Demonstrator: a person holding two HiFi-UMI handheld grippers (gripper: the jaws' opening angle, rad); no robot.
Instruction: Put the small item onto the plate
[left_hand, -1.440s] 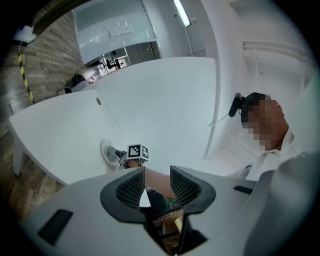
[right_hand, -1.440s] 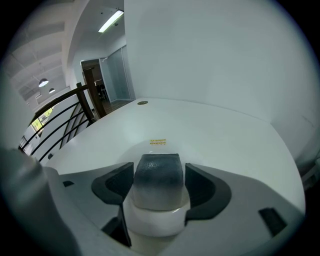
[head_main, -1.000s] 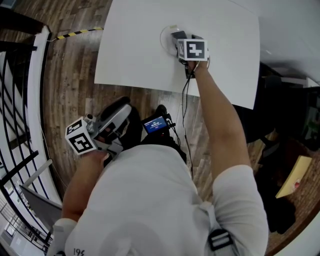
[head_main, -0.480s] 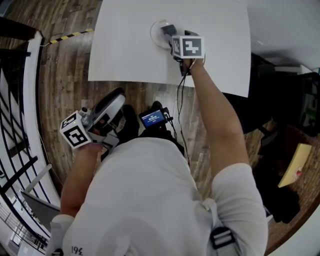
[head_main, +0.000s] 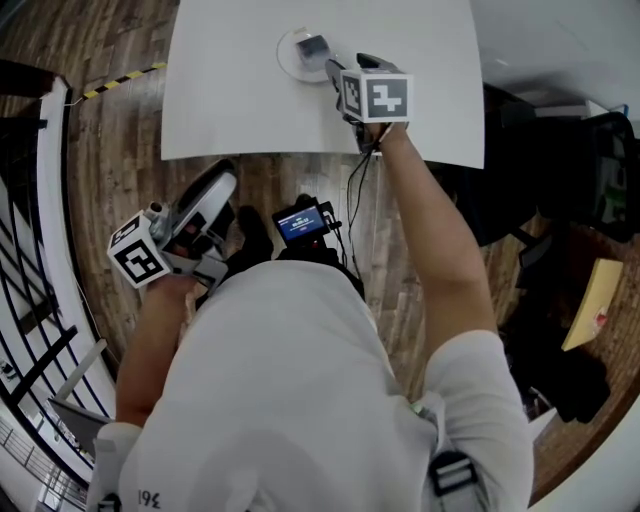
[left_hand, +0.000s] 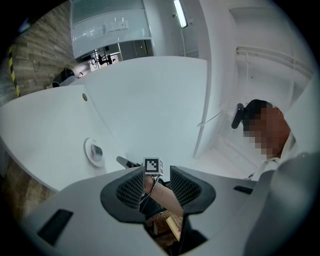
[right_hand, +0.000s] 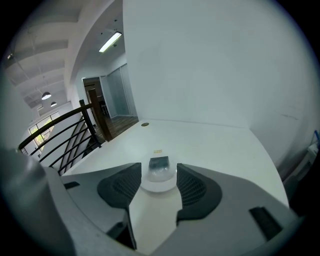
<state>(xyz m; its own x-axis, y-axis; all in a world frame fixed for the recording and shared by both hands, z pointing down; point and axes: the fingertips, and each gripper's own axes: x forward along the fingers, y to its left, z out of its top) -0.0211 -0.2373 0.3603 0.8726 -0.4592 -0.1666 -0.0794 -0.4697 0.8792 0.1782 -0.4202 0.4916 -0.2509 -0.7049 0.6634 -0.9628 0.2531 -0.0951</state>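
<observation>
A small dark, squarish item (head_main: 313, 46) lies on a small round white plate (head_main: 296, 60) near the far side of the white table (head_main: 230, 100). My right gripper (head_main: 338, 68) sits just short of the plate's near-right rim. Its jaws are closing with nothing pressed between them. In the right gripper view the item (right_hand: 159, 163) and plate (right_hand: 159, 183) show just beyond the fingertips of the right gripper (right_hand: 159, 172). My left gripper (head_main: 215, 195) hangs low off the table over the floor, open and empty. The left gripper view also shows the plate (left_hand: 92, 152).
The table's near edge (head_main: 300, 158) runs between me and the plate. Wooden floor (head_main: 110, 180) lies below, with a black railing (head_main: 30, 300) at left. A device with a blue screen (head_main: 300, 222) hangs at my chest. A cable (head_main: 362, 190) trails from the right gripper.
The right gripper has drawn back from over the plate, leaving the small item lying on it. The left gripper has stayed low beside my body.
</observation>
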